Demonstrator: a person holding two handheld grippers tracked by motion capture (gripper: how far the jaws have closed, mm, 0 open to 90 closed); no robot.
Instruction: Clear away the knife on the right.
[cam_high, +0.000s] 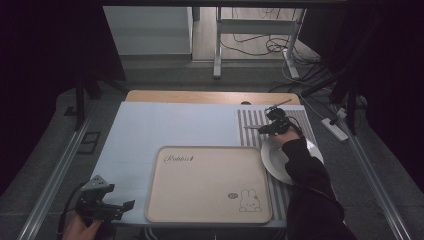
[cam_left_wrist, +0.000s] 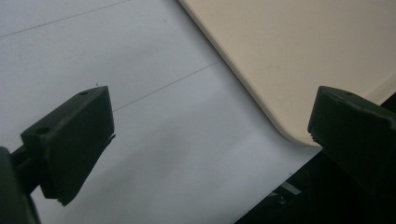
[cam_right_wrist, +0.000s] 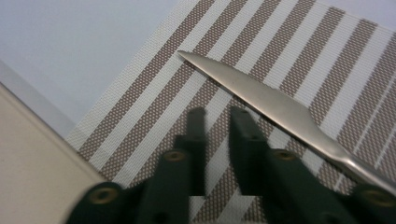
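A silver table knife (cam_right_wrist: 261, 95) lies on the brown-and-white striped placemat (cam_right_wrist: 154, 116), blade tip pointing up-left. My right gripper (cam_right_wrist: 217, 112) hovers just left of it with its jaws drawn together and nothing between them; the knife runs past the outside of the right jaw. From above, the right gripper (cam_high: 272, 125) sits at the placemat's far end, the knife (cam_high: 252, 128) sticking out to its left. My left gripper (cam_left_wrist: 210, 126) is open over the pale blue mat by the tray's near-left corner, also seen as the left gripper (cam_high: 122, 207) from above.
A large beige tray (cam_high: 210, 182) with a rabbit drawing lies in the middle. A white plate (cam_high: 274, 160) rests on the placemat under the right forearm. Another thin utensil (cam_high: 277, 105) lies at the placemat's far edge. The tray's corner (cam_left_wrist: 303, 56) is near the left jaws.
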